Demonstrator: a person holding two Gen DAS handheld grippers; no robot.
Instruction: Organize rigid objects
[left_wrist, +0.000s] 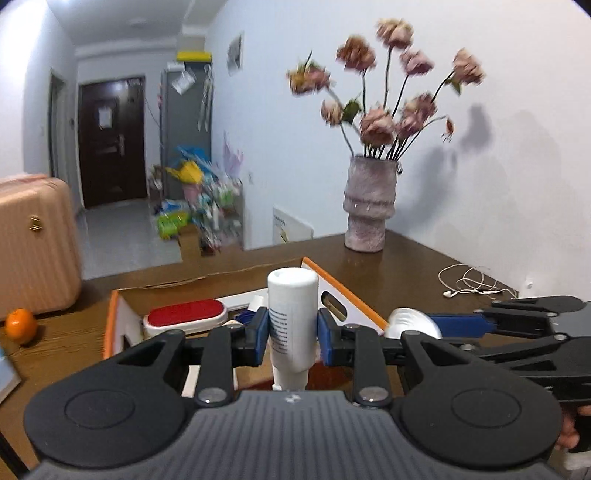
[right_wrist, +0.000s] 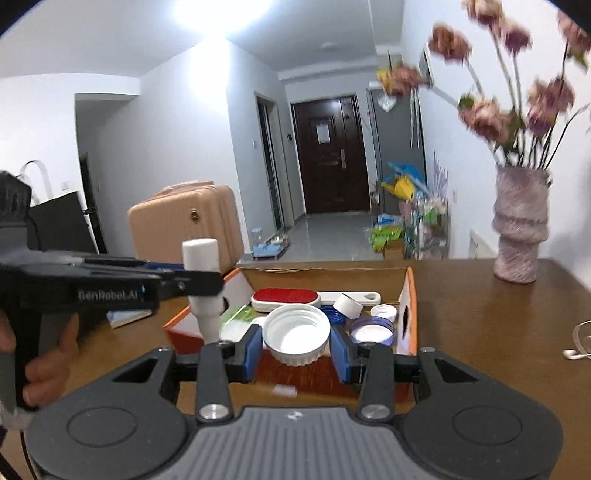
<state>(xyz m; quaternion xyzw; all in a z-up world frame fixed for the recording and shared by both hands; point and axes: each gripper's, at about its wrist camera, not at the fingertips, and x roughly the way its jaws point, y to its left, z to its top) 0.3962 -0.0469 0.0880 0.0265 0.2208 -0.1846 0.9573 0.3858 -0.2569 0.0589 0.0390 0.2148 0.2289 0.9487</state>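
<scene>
Both tools are loaded and hang over the box (right_wrist: 408, 314), so the step in hand looks like carrying pieces to the box for dropping in. The left tool (left_wrist: 291, 332) is clenched on an upright white bottle (left_wrist: 291, 306), gripped at mid-body, its narrow neck below the pads. The right tool (right_wrist: 295, 349) grasps a white ribbed cap (right_wrist: 296, 338), open side up, just above the box's near edge.

Next, each tool likely needs lowering over a free patch inside before letting go; the bottle is tall and may tip once released.

Ahead of the right tool the box holds a red-topped case (right_wrist: 285, 298), a small white ring (right_wrist: 348, 305), a purple-rimmed lid (right_wrist: 371, 332) and another small lid (right_wrist: 384, 312). The box sits on the tabletop (right_wrist: 480, 314).
</scene>
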